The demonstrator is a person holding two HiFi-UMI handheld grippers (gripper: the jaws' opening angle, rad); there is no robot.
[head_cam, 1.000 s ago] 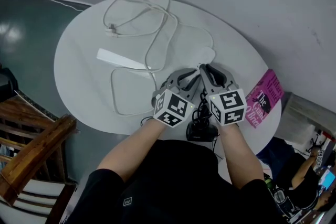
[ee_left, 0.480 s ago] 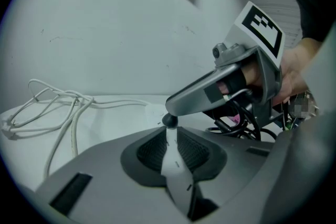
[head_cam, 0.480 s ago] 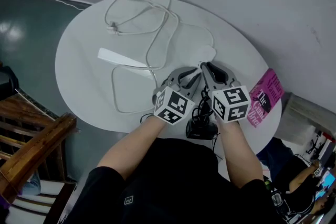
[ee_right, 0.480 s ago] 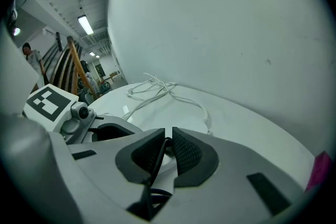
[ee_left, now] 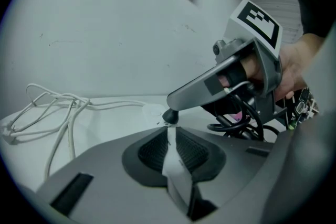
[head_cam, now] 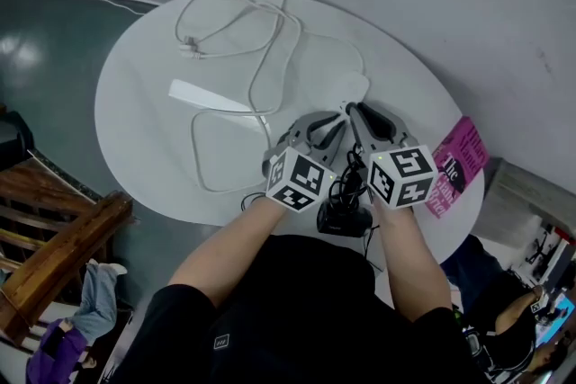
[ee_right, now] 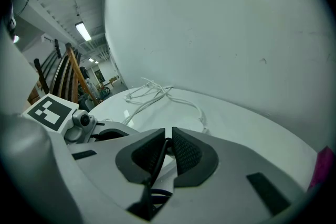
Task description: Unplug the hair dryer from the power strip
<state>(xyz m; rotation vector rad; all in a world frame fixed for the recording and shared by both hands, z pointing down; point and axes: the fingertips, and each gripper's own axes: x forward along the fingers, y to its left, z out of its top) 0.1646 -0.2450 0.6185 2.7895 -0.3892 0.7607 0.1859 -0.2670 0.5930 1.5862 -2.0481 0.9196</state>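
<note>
- At the near edge of the round table [head_cam: 135, 112], the black hair dryer [head_cam: 342, 218] lay beneath your two grippers.
- Your left gripper [ee_left: 170, 136] had just been closing, and its jaws were clamped on a flat white piece [ee_left: 174, 168].
- Your right gripper [ee_right: 169, 145] had just been closing too, and its jaws were pinching a black cord [ee_right: 153, 162].
- Across the far side, white cable [head_cam: 270, 49] lay looped, and a pink booklet [head_cam: 457, 165] sat at the right.
</note>
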